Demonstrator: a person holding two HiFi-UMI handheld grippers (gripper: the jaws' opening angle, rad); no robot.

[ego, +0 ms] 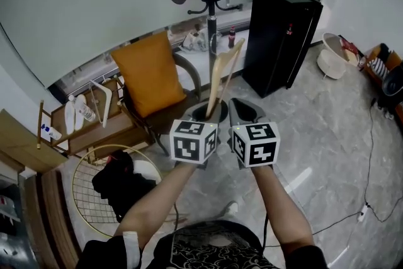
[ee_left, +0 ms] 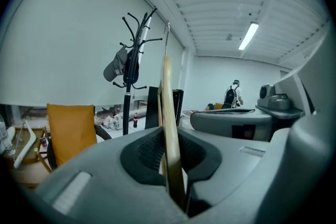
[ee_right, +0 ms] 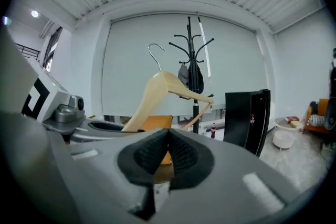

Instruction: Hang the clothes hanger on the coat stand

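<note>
We note the clothes hanger [ee_right: 152, 93]: pale smooth wood, metal hook [ee_right: 154, 53]. Here the coat stand [ee_left: 126, 107] reads dark metal; we log a glossy floor [ego: 327, 135].

No legible txt or nos.; bottle [ego: 232, 36] label too small, cube markers [ego: 194, 142] just b/w patterns.

I am reading a pale tan clothes hanger [ego: 221, 75], a black coat stand [ee_left: 126, 113], an orange cushion [ego: 150, 75] and a black cabinet [ego: 280, 34]. The grey left tool [ego: 211, 111] and right tool [ego: 244, 111] are showing black-and-white square markers.
</note>
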